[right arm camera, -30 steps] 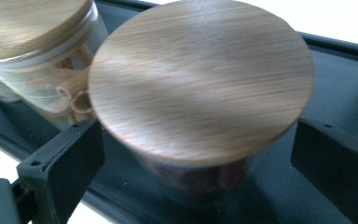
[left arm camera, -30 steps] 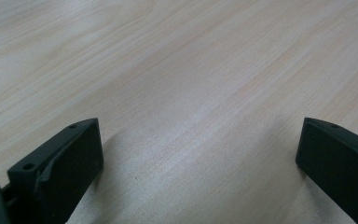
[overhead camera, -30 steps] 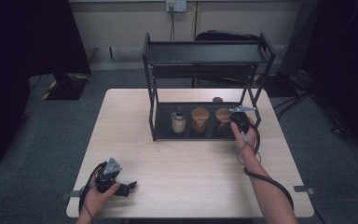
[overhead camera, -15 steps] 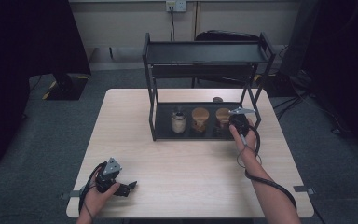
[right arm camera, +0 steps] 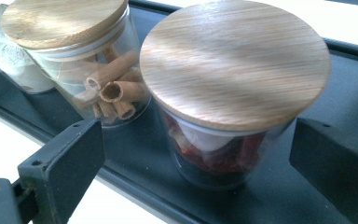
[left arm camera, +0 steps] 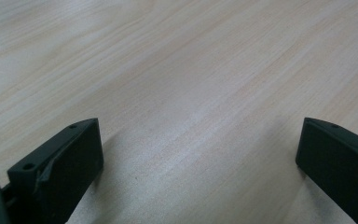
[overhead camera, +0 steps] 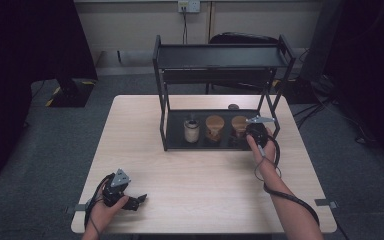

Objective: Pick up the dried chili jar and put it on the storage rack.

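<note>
Since a second ago the right tool [overhead camera: 256,134] is edging a little further toward the black rack [overhead camera: 220,55] at the back of the worktop [overhead camera: 200,200], while the left tool [overhead camera: 125,197] is resting unmoved near the front left corner. In the right gripper view the jaws are standing wide apart on either side of a glass jar of red pieces [right arm camera: 223,140] with a wooden lid [right arm camera: 235,60], gripping nothing. Beside it a jar of cinnamon sticks [right arm camera: 105,88] is sitting on the rack's tray [right arm camera: 349,84]. In the left gripper view the jaws are spread wide over bare wood, holding nothing
</note>
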### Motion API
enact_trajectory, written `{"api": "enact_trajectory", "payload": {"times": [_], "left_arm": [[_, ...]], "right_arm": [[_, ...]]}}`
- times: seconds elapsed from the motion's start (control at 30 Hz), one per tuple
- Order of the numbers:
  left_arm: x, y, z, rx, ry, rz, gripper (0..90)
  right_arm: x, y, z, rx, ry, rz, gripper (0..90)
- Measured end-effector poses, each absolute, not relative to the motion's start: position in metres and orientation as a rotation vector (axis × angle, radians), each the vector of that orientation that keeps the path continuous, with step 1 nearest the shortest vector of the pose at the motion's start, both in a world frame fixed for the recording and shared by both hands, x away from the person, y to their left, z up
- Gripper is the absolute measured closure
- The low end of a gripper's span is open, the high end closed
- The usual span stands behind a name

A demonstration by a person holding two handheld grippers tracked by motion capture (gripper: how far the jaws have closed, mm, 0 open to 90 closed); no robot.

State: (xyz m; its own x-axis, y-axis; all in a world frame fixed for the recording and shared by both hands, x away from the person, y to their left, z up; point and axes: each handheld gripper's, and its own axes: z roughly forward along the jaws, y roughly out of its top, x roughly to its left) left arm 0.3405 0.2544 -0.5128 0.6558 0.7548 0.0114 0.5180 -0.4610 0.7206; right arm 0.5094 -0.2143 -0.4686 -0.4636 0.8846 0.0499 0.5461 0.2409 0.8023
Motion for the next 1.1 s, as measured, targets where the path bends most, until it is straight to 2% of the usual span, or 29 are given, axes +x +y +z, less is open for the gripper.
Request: {"api": "enact_trajectory", "payload": {"times": [1.1], "left_arm": [[0.341, 0.254, -0.513, 2.167, 0.981, 0.432, 0.1]], "right_arm": [[0.483, -0.218, -0.467, 1.286, 2.126, 1.146, 3.0]]}}
